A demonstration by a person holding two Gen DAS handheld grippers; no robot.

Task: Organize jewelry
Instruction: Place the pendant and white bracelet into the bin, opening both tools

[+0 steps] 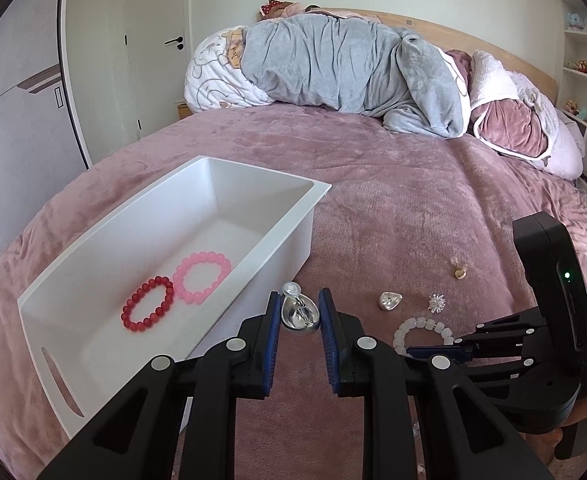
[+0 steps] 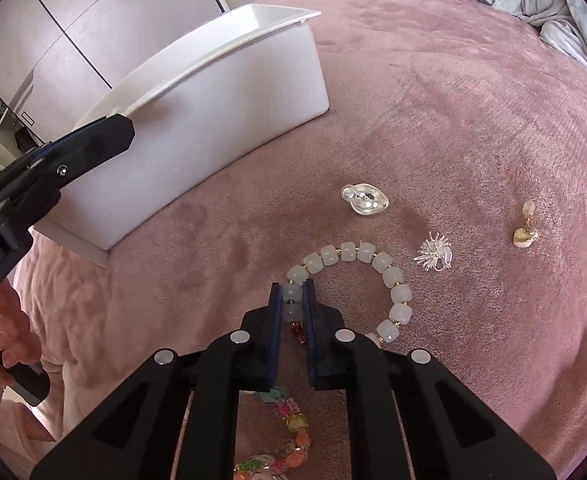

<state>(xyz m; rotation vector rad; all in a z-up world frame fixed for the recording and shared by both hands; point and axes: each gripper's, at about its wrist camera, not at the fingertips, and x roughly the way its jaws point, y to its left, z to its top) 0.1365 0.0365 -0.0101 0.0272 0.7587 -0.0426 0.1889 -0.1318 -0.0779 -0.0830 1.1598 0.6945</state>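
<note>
My left gripper (image 1: 300, 316) is shut on a silver heart earring (image 1: 299, 314) and holds it beside the near wall of the white bin (image 1: 253, 236). A red bead bracelet (image 1: 148, 309) and a pink bead bracelet (image 1: 202, 278) lie in the bin. My right gripper (image 2: 293, 302) is shut on the white bead bracelet (image 2: 389, 276), which lies on the bedspread. A second silver heart earring (image 2: 365, 199), a spiky silver earring (image 2: 434, 258) and a gold heart earring (image 2: 525, 232) lie nearby.
A colourful bead bracelet (image 2: 289, 436) lies under my right gripper. The pink bedspread (image 1: 393, 184) carries everything. A heap of grey and pink bedding (image 1: 353, 68) lies at the far end. Shelves (image 1: 585, 80) stand at the right.
</note>
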